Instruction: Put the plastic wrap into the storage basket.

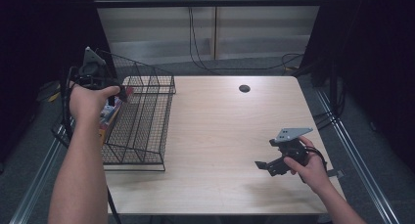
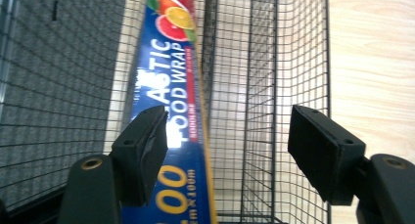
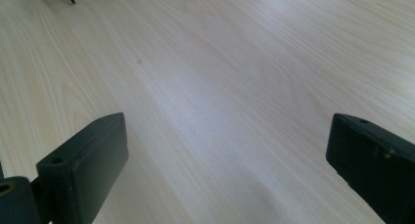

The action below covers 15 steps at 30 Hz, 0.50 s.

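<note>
**Plastic wrap box in the wire basket, both tools empty**

Overhead, the left tool (image 1: 119, 93) hung above the wire basket (image 1: 142, 114) at the worktop's left edge, held in the person's left hand (image 1: 88, 100). Its jaws stood wide apart and gripped nothing. Seen from the left tool view, the box of plastic food wrap (image 2: 171, 101) lay below and beyond the jaws, running lengthwise along the basket's left side; the left jaw overlapped the box in that view, but I cannot tell whether it touched it. The right jaw hung over bare mesh.

The basket (image 2: 264, 87) was black wire with tall mesh sides. The long blue box, with citrus fruit printed at its far end, rested against or close beside the left wall. The rest of the basket floor showed only mesh with pale wood under it.

The right tool (image 1: 263, 165) sat low over the worktop near the front right corner, in the right hand (image 1: 308, 168), jaws spread wide and holding nothing; its own view looked across plain wood grain (image 3: 220, 87).

The worktop (image 1: 225, 126) was light wood with a dark round hole (image 1: 244, 88) near the far edge. Beyond it ran grey floor, trailing cables (image 1: 200, 57) and a pale wall, with dark curtains at both sides.
</note>
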### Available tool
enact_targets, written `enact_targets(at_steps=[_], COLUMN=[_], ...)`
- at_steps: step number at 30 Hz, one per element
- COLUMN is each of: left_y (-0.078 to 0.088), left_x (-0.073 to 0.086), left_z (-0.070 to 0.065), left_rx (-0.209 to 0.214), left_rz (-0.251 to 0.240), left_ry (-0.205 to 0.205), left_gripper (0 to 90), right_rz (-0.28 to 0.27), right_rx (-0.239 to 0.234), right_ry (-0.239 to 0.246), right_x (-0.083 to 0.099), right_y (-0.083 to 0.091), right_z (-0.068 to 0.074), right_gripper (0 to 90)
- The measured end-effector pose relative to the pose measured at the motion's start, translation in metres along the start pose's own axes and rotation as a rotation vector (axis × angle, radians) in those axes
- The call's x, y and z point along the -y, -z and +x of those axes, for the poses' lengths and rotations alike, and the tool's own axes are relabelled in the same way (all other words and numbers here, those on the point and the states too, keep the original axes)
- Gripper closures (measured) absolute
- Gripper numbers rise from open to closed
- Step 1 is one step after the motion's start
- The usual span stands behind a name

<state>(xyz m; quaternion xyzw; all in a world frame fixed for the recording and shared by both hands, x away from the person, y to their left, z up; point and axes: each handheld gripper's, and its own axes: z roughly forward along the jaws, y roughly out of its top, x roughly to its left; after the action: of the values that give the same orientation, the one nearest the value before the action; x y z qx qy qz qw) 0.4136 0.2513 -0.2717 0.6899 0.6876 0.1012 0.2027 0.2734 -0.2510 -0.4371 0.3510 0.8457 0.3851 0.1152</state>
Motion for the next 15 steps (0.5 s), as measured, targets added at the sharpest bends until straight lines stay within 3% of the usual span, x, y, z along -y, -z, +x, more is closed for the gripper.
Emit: enact_targets(at_steps=[15], left_y=[-0.003], left_x=[0.002], left_z=[-0.021], left_rx=[0.068], left_rz=[-0.019], left_ry=[-0.048], left_gripper=[23.0], right_rz=[-0.010], right_rx=[0.008], right_ry=[-0.005], right_x=[0.000], right_y=[0.002], right_z=[-0.001], right_gripper=[1.7])
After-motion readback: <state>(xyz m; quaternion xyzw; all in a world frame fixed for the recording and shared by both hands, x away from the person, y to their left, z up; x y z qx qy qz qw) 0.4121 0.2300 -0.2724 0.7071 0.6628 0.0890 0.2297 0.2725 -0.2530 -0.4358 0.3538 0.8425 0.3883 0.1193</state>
